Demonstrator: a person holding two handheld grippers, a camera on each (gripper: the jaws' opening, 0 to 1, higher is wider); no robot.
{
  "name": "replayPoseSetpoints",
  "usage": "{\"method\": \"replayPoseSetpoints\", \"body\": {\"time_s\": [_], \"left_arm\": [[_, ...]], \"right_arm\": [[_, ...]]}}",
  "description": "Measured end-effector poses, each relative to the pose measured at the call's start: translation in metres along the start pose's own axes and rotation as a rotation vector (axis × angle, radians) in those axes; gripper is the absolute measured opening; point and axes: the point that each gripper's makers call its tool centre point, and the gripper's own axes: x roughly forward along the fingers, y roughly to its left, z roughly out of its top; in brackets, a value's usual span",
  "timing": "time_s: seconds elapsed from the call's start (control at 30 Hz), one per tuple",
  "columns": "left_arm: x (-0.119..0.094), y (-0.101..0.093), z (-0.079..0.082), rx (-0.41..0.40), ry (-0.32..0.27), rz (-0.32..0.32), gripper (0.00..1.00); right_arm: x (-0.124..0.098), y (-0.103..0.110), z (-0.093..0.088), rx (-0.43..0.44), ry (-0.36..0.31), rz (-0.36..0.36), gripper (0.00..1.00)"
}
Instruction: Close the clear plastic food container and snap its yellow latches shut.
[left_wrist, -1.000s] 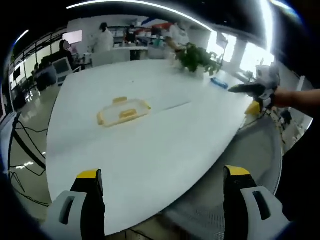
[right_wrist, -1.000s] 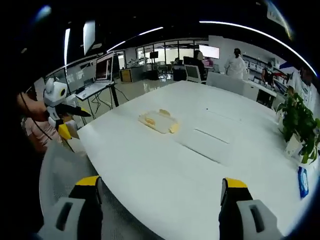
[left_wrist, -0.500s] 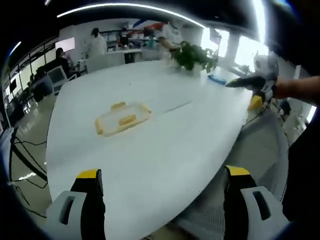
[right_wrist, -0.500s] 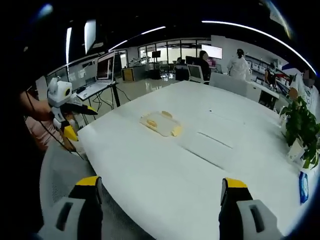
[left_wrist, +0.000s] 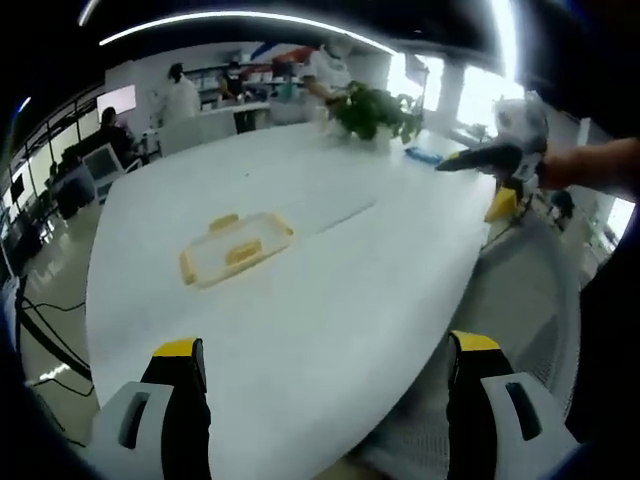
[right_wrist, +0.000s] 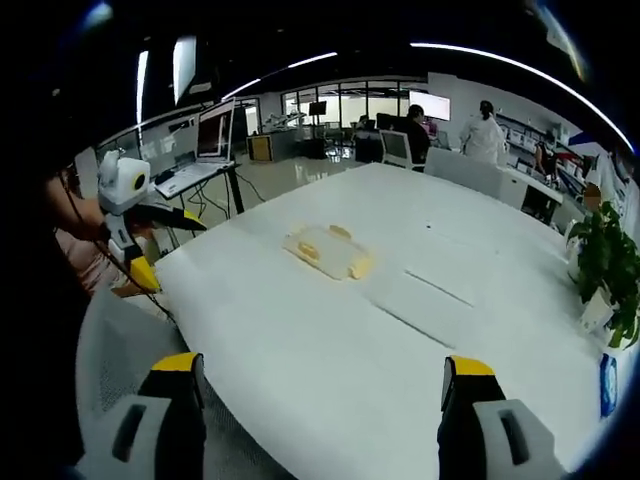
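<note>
A clear plastic food container (left_wrist: 235, 251) with yellow latches lies flat on the white table (left_wrist: 300, 300), well ahead of my left gripper (left_wrist: 325, 385), whose jaws stand wide apart with nothing between them. The right gripper view has the same container (right_wrist: 327, 252) far in front of my right gripper (right_wrist: 318, 400), also open and holding nothing. The other gripper (left_wrist: 495, 160) comes in from the right of the left gripper view, held by a hand beyond the table edge. The left gripper (right_wrist: 135, 215) appears at the left of the right gripper view.
A potted plant (left_wrist: 375, 112) stands at the far end of the table, with a blue item (left_wrist: 422, 155) beside it. A grey mesh chair (left_wrist: 510, 330) sits at the near table edge. People and desks with monitors (right_wrist: 400, 140) are in the background.
Both cameras moved a little closer to the table; the container now sits slightly lower and larger in each view. Both grippers stayed open.
</note>
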Motion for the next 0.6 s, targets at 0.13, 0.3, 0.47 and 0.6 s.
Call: {"method": "replayPoseSetpoints", "body": {"time_s": [0.13,0.3,0.47,0.6], "left_arm": [[-0.002,0.003,-0.008,-0.022,0.012,0.006,0.99],[-0.002,0.005,-0.011,-0.058,-0.022,0.027,0.99],[0.001,0.013,-0.013,-0.095,-0.039,0.041,0.99],[0.002,0.022,-0.012,-0.082,-0.047,0.044,0.99]], "right_arm": [[0.005,0.004,-0.002,-0.013,0.005,0.021,1.00],[0.009,0.002,-0.007,-0.018,0.026,0.022,1.00],[0.013,0.003,-0.004,-0.019,0.031,0.020,1.00],[0.024,0.007,-0.001,-0.026,0.045,0.019,1.00]]}}
